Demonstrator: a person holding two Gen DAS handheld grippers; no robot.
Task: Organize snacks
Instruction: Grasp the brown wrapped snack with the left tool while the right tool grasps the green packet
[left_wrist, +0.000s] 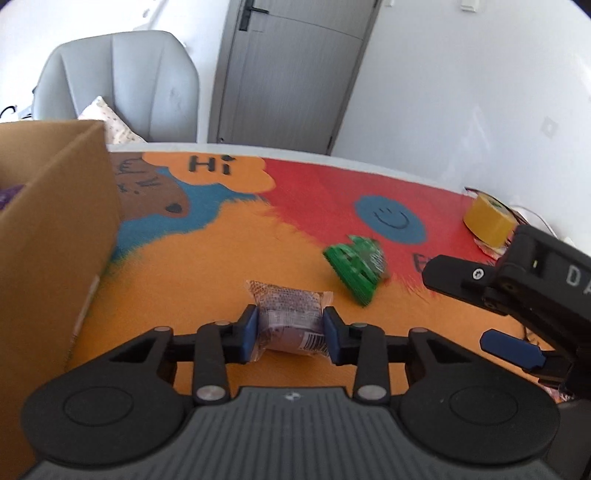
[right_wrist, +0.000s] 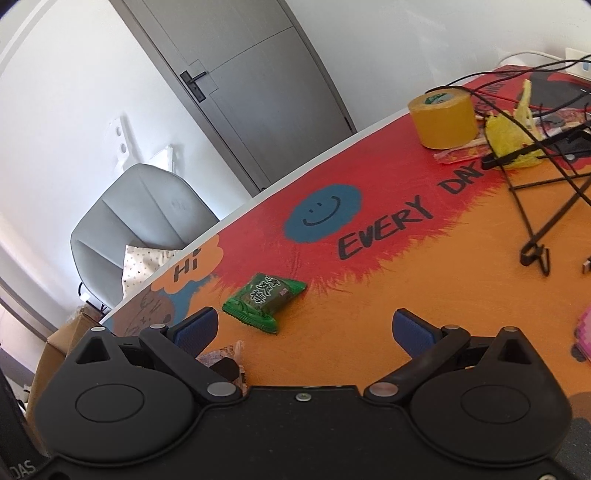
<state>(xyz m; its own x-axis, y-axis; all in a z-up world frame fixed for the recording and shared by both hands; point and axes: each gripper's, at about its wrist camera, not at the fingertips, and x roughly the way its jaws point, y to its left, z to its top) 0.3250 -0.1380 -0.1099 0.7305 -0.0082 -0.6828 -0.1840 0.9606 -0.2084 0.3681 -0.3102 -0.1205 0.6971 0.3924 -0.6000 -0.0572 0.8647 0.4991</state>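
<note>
My left gripper (left_wrist: 290, 328) is shut on a purple-brown wrapped snack (left_wrist: 288, 317) that lies on the orange part of the table mat. A green wrapped snack (left_wrist: 356, 267) lies just beyond it to the right; it also shows in the right wrist view (right_wrist: 264, 301). My right gripper (right_wrist: 304, 330) is open and empty, hovering close behind the green snack; it shows at the right of the left wrist view (left_wrist: 476, 306). A cardboard box (left_wrist: 55, 229) stands open at the left, with something purple inside.
A yellow tape roll (right_wrist: 443, 116) stands at the far right of the table, beside yellow wrappers (right_wrist: 509, 136) and black cables (right_wrist: 535, 206). A pink packet (right_wrist: 583, 332) lies at the right edge. A grey chair (left_wrist: 122, 81) stands behind the table.
</note>
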